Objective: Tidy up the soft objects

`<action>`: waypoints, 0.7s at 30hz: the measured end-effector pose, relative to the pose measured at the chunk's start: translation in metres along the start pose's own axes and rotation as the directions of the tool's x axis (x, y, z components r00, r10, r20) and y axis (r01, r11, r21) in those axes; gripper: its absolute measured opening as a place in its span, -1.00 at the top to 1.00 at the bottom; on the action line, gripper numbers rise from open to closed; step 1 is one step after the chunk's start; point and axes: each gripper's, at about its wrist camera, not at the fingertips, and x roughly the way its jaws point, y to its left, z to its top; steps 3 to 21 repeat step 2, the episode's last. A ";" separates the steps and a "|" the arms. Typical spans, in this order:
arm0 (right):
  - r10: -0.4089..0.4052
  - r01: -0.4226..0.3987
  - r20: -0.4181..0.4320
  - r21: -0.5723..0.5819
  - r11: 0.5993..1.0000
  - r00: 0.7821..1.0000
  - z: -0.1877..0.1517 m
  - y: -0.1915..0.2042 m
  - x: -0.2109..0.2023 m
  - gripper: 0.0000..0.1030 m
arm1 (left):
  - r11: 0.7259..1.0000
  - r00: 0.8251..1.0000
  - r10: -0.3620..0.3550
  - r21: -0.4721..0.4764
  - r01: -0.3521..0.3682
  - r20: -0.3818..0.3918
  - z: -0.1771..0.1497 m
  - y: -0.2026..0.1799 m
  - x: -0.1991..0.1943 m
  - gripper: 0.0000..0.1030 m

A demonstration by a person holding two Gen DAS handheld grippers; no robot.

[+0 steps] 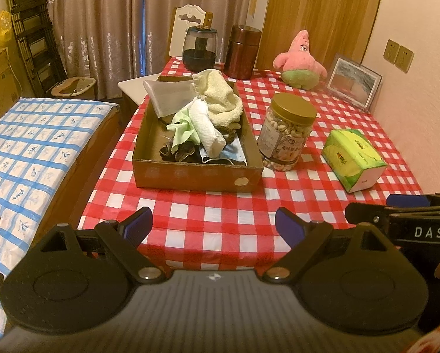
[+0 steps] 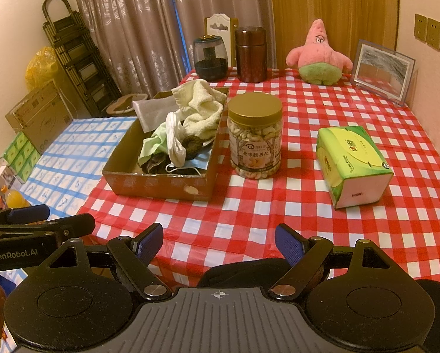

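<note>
Both grippers, left (image 1: pixel 213 226) and right (image 2: pixel 219 243), hang apart and empty near the box (image 1: pixel 190 173) of cloths (image 1: pixel 220 100); nut jar (image 2: pixel 255 135) just beside it, tissues (image 2: pixel 352 164) further off.

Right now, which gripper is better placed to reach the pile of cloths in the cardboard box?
Probably the left gripper: the cardboard box lies straight ahead of its open jaws. For the right gripper, also open, the box lies off to the left, with the nut jar ahead.
</note>
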 end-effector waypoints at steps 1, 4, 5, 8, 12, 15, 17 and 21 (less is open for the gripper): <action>0.000 0.000 0.000 0.000 1.000 1.000 -0.001 -0.001 0.000 -0.61 | 1.000 1.000 -0.001 -0.003 0.001 0.000 -0.001 0.000 0.000 -0.73; 0.001 -0.001 0.000 0.000 1.000 1.000 -0.001 -0.001 0.000 -0.61 | 1.000 1.000 -0.002 -0.004 0.002 -0.001 -0.001 0.001 -0.001 -0.73; 0.001 -0.001 0.000 0.000 1.000 1.000 -0.001 -0.001 0.000 -0.61 | 1.000 1.000 -0.002 -0.004 0.002 -0.001 -0.001 0.001 -0.001 -0.73; 0.001 -0.001 0.000 0.000 1.000 1.000 -0.001 -0.001 0.000 -0.61 | 1.000 1.000 -0.002 -0.004 0.002 -0.001 -0.001 0.001 -0.001 -0.73; 0.001 -0.001 0.000 0.000 1.000 1.000 -0.001 -0.001 0.000 -0.61 | 1.000 1.000 -0.002 -0.004 0.002 -0.001 -0.001 0.001 -0.001 -0.73; 0.001 -0.001 0.000 0.000 1.000 1.000 -0.001 -0.001 0.000 -0.61 | 1.000 1.000 -0.002 -0.004 0.002 -0.001 -0.001 0.001 -0.001 -0.73; 0.001 -0.001 0.000 0.000 1.000 1.000 -0.001 -0.001 0.000 -0.61 | 1.000 1.000 -0.002 -0.004 0.002 -0.001 -0.001 0.001 -0.001 -0.73; 0.001 -0.001 0.000 0.000 1.000 1.000 -0.001 -0.001 0.000 -0.61 | 1.000 1.000 -0.002 -0.004 0.002 -0.001 -0.001 0.001 -0.001 -0.73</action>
